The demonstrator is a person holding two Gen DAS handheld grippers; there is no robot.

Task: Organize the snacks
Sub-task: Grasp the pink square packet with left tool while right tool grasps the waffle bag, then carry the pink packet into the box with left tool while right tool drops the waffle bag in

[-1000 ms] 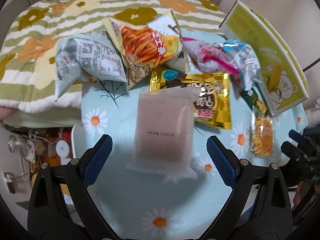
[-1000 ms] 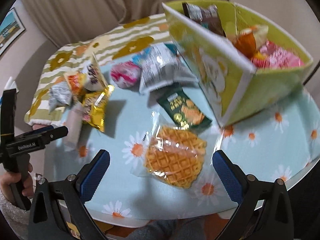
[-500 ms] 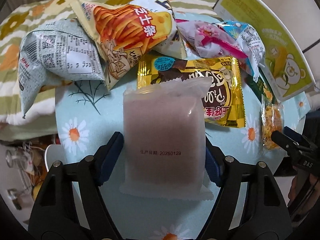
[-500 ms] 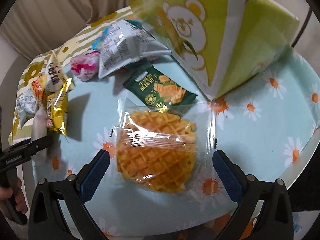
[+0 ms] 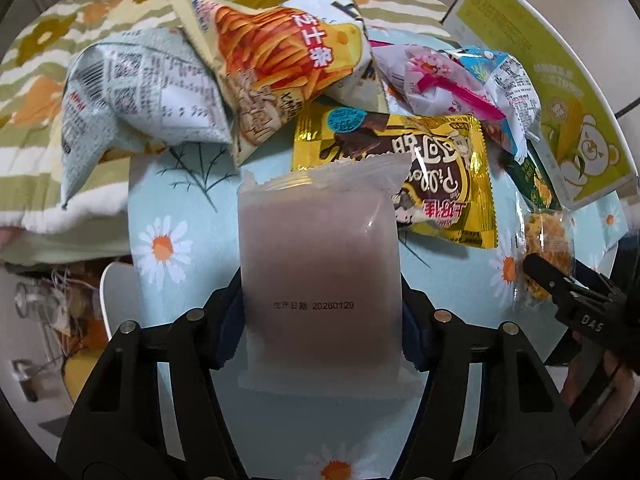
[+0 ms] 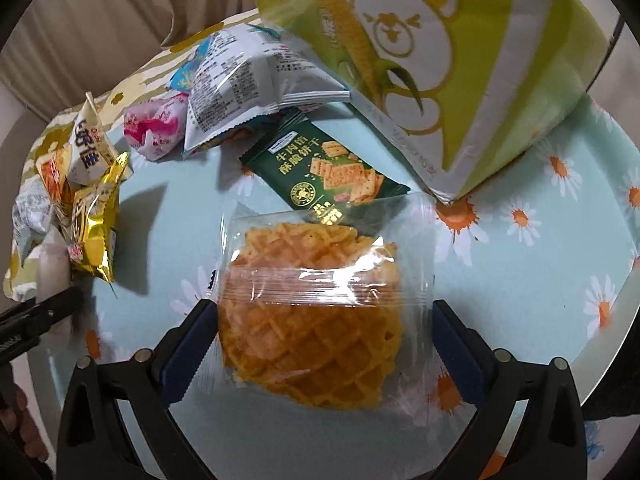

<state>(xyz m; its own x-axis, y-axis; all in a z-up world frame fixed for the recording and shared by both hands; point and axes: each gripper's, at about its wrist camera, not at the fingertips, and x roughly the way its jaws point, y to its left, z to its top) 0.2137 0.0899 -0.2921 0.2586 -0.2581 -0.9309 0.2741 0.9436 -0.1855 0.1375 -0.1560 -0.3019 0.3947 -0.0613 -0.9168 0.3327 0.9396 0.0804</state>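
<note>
The left gripper pinches a frosted pale-pink snack packet. The right gripper is spread around a clear-wrapped orange waffle.

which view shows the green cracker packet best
The right wrist view: the green cracker packet lies flat and face up there, print readable, only its near end under the waffle pack. The left wrist view shows just a dark green sliver at the right, beside the yellow-green box.
</note>
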